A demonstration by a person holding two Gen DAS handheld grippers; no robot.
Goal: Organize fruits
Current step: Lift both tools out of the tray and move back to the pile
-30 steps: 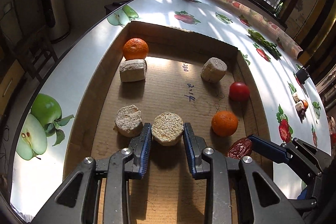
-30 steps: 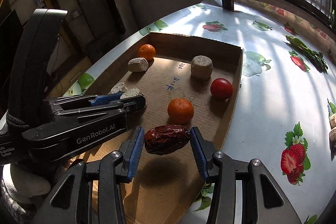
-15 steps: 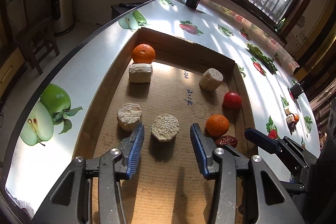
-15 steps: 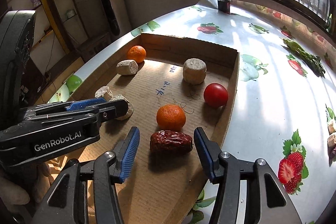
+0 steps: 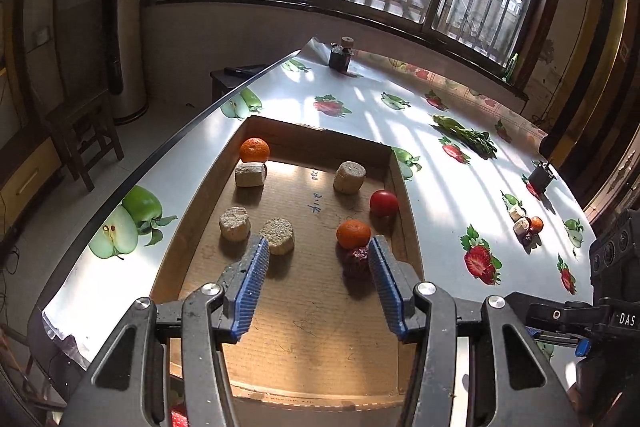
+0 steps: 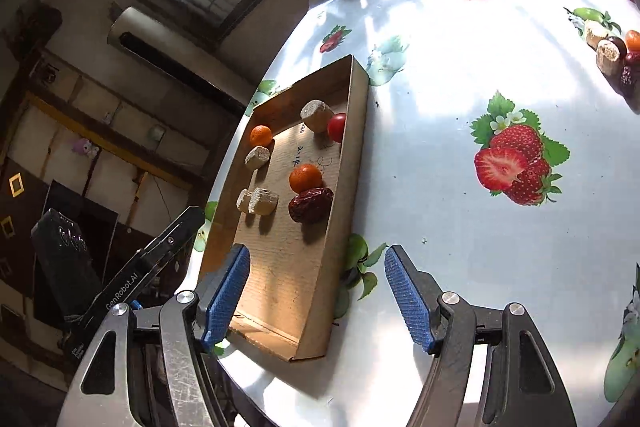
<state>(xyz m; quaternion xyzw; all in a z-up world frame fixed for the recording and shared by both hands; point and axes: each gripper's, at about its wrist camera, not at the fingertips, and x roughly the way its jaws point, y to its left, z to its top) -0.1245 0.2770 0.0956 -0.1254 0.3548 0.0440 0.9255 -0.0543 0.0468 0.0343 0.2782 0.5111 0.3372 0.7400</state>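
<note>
A shallow cardboard tray (image 5: 202,195) (image 6: 344,187) lies on the fruit-print table. In it are two oranges (image 5: 353,233) (image 5: 255,149), a red tomato (image 5: 383,202), a dark red date (image 5: 356,259) (image 6: 311,204) and several beige cylinder pieces (image 5: 278,235). My left gripper (image 5: 316,279) is open and empty, raised above the tray's near end. My right gripper (image 6: 316,291) is open and empty above the tray's near right corner. A small pile of loose fruit pieces (image 6: 612,55) (image 5: 526,225) lies on the table at the right.
A dark small jar (image 5: 340,55) stands at the table's far end. Green leafy vegetables (image 5: 466,135) lie far right. A small black object (image 5: 541,177) sits near the right edge. A wooden chair (image 5: 80,131) stands left of the table.
My left gripper let go of a beige piece, my right let go of the date. Both opened, rose and drew back; the right one turned toward the table at the right.
</note>
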